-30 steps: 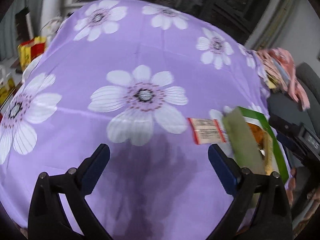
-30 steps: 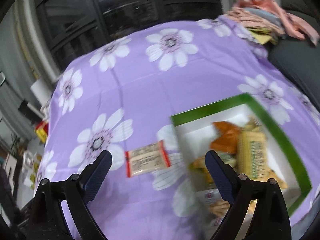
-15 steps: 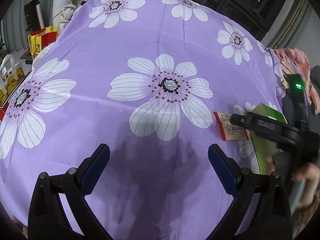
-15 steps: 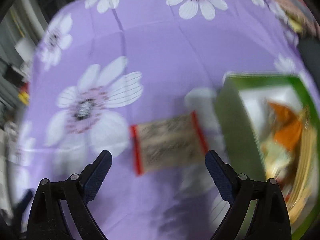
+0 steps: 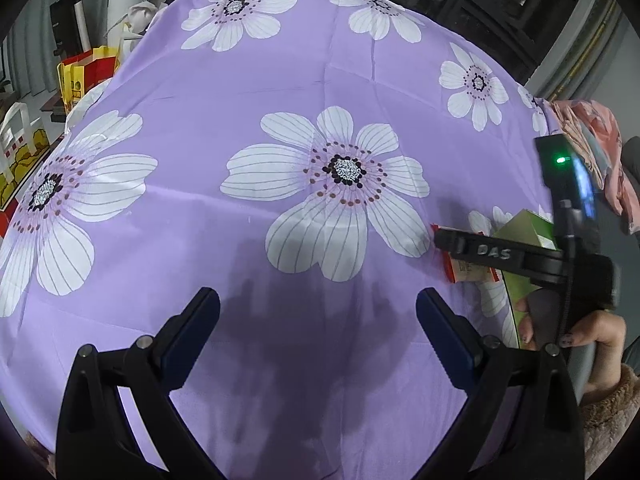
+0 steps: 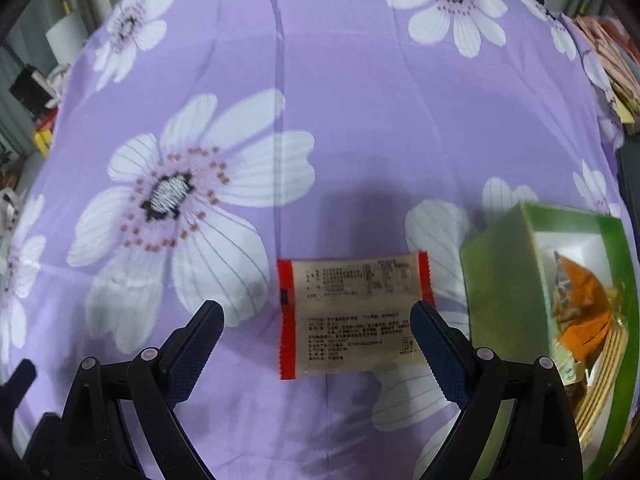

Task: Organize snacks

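The right tool [image 6: 316, 336] hangs low over the desk [image 6: 360, 120] with its jaws spread wide and nothing between them, its right finger just beside the right end of a snack packet [image 6: 354, 312]; the packet lies mostly inside the gap, off toward that finger, so the tool looks lined up to close on it. The packet is a flat, pillow-shaped foil wrapper, beige with small print and red crimped ends, lying printed-back up on the cloth near the desk's right edge. Just right of it sits a green box [image 6: 500, 280], stiff card with a white inside, already holding orange and yellow wrapped snacks, so it is likely where the packet is meant to go. The cloth is smooth purple fabric with big white flowers, faintly creased. The left tool [image 5: 318, 330] waits over bare cloth nearer the middle, jaws also wide apart and empty, probably kept clear of the right one's work.
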The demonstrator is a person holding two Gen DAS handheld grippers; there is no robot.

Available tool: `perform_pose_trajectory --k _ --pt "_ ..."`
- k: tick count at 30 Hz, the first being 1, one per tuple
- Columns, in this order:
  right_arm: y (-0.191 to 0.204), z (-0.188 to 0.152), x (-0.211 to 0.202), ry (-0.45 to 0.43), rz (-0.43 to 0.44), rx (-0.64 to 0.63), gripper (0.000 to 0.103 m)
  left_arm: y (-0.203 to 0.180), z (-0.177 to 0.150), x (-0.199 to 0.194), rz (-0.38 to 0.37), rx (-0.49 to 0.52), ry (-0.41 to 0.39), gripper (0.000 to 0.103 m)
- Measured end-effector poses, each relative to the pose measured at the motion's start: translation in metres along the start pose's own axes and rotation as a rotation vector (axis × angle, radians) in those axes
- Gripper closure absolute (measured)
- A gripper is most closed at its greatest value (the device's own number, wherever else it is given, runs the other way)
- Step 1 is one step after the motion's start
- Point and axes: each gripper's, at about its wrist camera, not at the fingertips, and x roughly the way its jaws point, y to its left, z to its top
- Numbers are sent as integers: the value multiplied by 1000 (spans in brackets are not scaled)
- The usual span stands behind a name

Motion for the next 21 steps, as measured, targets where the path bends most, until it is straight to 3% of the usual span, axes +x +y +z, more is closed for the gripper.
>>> perform_pose_trajectory --k 7,13,15,17,21 --pt "-8 1 24 44 -54 18 9 -4 -2 2 3 14 10 4" --pt "-12 0 28 32 -16 27 9 -4 -2 2 6 23 8 4" --pt "-17 -3 26 30 16 52 13 -3 -2 2 5 19 11 4" --pt "-18 -5 19 21 30 55 33 -3 -2 2 5 16 12 4" --pt "-14 -15 5 32 168 44 41 -2 -1 1 10 13 9 4"
